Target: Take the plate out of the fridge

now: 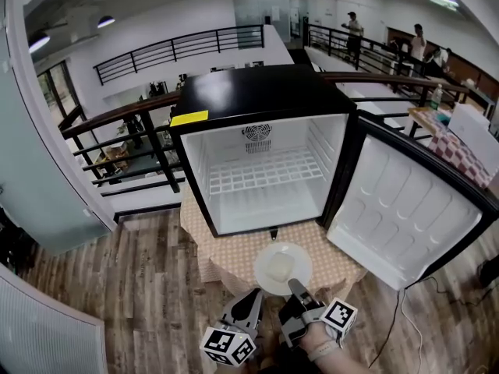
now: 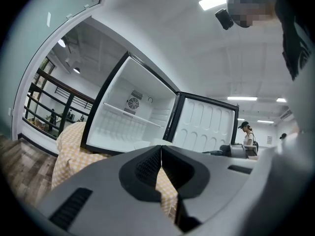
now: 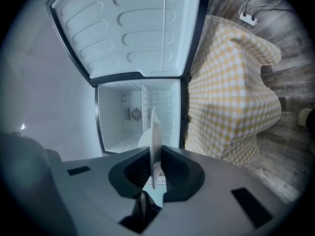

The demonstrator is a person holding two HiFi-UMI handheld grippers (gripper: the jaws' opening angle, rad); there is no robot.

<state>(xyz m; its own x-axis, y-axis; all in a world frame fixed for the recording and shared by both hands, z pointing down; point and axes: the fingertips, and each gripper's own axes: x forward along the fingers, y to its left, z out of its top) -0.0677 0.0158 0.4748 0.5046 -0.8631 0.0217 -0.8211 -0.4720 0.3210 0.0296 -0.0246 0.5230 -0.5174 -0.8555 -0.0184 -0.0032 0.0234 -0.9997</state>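
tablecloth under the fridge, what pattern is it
The tablecloth is yellow-and-white check, clearest in the right gripper view.

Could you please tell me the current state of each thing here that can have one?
Fridge: open, nothing inside but its wire shelf.
Fridge door: swung wide open.
Plate: outside the fridge, over the checked tablecloth, held by its rim.
Right gripper: shut on the plate.
Left gripper: shut, holding nothing.

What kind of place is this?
Likely an open-plan office or lab mezzanine, not a home: black railings overlook a lower floor, people stand beyond, and the mini fridge sits on a cloth-covered table.
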